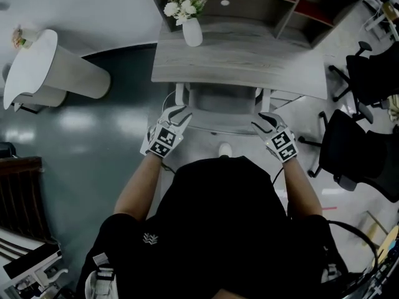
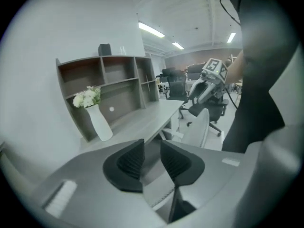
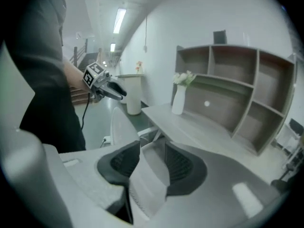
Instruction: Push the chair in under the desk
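Grey floor runs around a grey desk [image 1: 249,64] that carries a shelf unit [image 1: 249,5] at its back and a white vase [image 1: 192,31] with flowers near its left end. Black office chairs [image 1: 361,142] stand well apart on your right.

You stand directly behind the white chair [image 1: 223,104]. It faces the desk, its seat is already partly under the desktop, and its back is between your two hands.

Your left gripper [image 1: 182,112] is at the left edge of the chair back. Its jaws stand narrow, and the edge of the back sits low between them, touching both.

Your right gripper [image 1: 262,118] is at the right edge of the back. Its jaws stand much wider, and the white edge fills the space between the pads, so it holds the chair there.
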`<state>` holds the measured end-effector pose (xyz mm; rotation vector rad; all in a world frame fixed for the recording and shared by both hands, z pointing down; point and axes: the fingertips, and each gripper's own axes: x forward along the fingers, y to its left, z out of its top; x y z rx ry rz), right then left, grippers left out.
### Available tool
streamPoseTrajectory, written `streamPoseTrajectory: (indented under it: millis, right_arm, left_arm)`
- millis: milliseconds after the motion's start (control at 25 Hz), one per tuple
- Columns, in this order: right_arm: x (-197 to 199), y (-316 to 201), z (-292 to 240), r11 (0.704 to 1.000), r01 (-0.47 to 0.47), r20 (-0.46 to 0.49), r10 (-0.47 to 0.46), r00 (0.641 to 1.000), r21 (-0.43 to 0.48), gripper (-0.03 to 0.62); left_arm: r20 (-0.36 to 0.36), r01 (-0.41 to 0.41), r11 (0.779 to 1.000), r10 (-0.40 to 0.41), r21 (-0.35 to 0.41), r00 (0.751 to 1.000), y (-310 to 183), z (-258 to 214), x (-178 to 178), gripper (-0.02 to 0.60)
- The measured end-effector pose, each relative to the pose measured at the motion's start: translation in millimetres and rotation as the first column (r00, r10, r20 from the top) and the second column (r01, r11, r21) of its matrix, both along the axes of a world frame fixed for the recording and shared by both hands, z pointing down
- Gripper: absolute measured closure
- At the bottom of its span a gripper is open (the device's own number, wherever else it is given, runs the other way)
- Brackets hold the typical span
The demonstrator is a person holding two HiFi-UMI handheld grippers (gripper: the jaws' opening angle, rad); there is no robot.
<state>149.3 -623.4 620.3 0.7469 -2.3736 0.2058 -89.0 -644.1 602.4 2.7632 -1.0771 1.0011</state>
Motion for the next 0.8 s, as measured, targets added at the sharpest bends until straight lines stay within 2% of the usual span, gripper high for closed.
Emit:
streamPoseTrajectory:
  millis: [80, 160, 320, 360, 440, 480, 680, 800]
  right_arm:
    - [7, -18, -18, 0.996, -0.067, 0.018, 0.066, 0.998, 0.061, 0.427]
    - [12, -31, -35, 0.989, -0.12, 0.06, 0.115, 0.992, 0.086, 0.43]
    - [14, -45, -66, 0.974, -0.189, 0.171, 0.166, 0.971, 0.127, 0.467]
    - [16, -47, -71, 0.967, -0.207, 0.185, 0.179, 0.966, 0.148, 0.493]
    - [25, -51, -79, 0.945, -0.26, 0.193, 0.223, 0.956, 0.198, 0.592]
    - [32, -54, -79, 0.932, -0.293, 0.193, 0.254, 0.948, 0.213, 0.592]
    - [60, -63, -60, 0.894, -0.422, 0.221, 0.385, 0.896, 0.152, 0.592]
    - [69, -64, -53, 0.884, -0.451, 0.227, 0.418, 0.88, 0.123, 0.592]
  left_arm:
    - [-0.009, 0.051, 0.999, -0.051, 0.017, 0.999, -12, -9, -5, 0.529]
    - [-0.033, 0.086, 0.996, -0.085, 0.031, 0.996, -19, -16, -7, 0.575]
    - [-0.072, 0.147, 0.988, -0.143, 0.051, 0.987, -33, -29, -11, 0.575]
    - [-0.084, 0.167, 0.984, -0.162, 0.054, 0.983, -36, -33, -13, 0.575]
    - [-0.12, 0.209, 0.976, -0.201, 0.056, 0.972, -43, -41, -17, 0.575]
    - [-0.14, 0.228, 0.972, -0.219, 0.054, 0.966, -46, -43, -19, 0.575]
    - [-0.183, 0.313, 0.95, -0.307, 0.003, 0.934, -52, -40, -33, 0.575]
    - [-0.181, 0.326, 0.945, -0.32, 0.0, 0.93, -51, -40, -37, 0.575]
